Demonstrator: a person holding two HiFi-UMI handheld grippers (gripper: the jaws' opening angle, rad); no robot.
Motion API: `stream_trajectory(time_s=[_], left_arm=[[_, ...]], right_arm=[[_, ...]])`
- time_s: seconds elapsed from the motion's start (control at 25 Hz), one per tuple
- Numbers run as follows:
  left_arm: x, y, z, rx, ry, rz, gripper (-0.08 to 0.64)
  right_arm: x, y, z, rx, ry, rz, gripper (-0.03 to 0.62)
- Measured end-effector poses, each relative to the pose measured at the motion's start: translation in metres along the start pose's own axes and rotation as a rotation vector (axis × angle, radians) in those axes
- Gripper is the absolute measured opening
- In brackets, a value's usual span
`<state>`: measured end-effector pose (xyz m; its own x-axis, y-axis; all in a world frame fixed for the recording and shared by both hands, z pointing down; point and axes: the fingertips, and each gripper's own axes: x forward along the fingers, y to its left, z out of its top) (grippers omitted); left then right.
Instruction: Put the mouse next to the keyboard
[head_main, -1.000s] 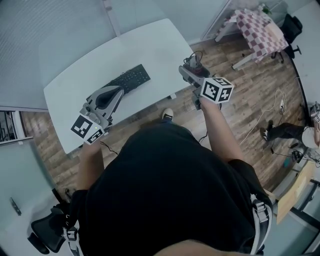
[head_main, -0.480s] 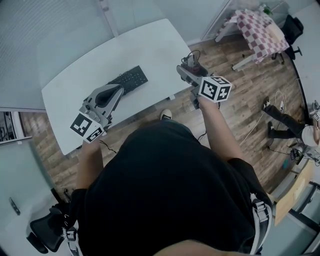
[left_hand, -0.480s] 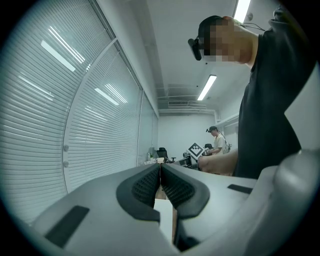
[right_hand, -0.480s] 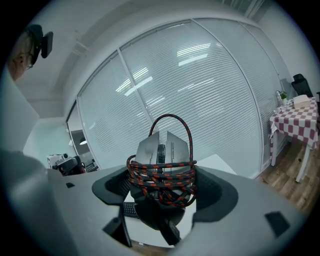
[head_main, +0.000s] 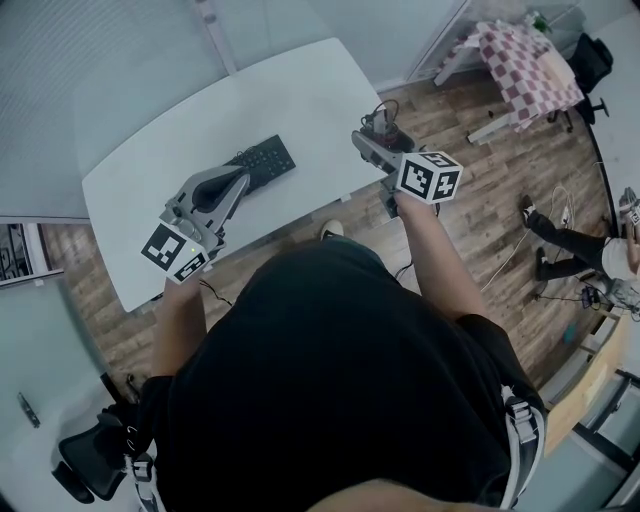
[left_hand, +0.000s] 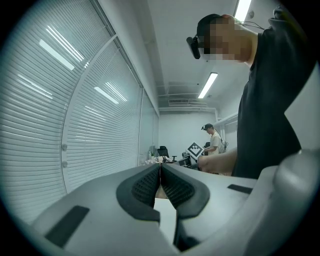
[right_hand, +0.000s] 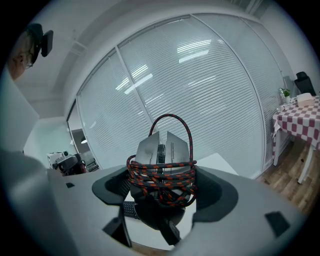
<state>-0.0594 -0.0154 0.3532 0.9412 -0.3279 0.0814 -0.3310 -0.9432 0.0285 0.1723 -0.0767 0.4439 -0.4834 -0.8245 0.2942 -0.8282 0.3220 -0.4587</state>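
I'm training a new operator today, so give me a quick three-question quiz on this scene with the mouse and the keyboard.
1. True or false: the left claw is shut with nothing in it.
2. What does the right claw grip? A: a black pen. B: the grey computer mouse wound with its red-and-black braided cable. C: a white cup.
3. Fill in: the black keyboard lies on the white ____.

Key: 1 true; 2 B; 3 table.
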Motion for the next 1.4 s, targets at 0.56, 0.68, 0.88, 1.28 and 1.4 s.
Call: stream_trajectory(time_s=[0.56, 0.68, 0.88, 1.28, 1.4], left_arm=[[0.025, 0.023, -0.001, -0.004, 0.007, 0.045, 0.023], [0.046, 0.023, 0.000, -0.007, 0.005, 0.046, 0.023], [0.076, 0.029, -0.002, -0.014, 0.008, 0.056, 0.023], [0.077, 0.037, -0.003, -0.028, 0.021, 0.107, 0.023], [0.074, 0.040, -0.003, -0.031, 0.018, 0.120, 0.023]], right_arm=[[0.026, -0.022, 0.011, -0.001, 0.031, 0.043, 0.403], [0.024, -0.040, 0.018, 0.001, 0.034, 0.042, 0.403], [0.029, -0.069, 0.027, 0.003, 0.050, 0.050, 0.403], [0.042, -0.070, 0.032, -0.012, 0.072, 0.083, 0.403], [0.045, -0.068, 0.031, -0.011, 0.079, 0.089, 0.403]])
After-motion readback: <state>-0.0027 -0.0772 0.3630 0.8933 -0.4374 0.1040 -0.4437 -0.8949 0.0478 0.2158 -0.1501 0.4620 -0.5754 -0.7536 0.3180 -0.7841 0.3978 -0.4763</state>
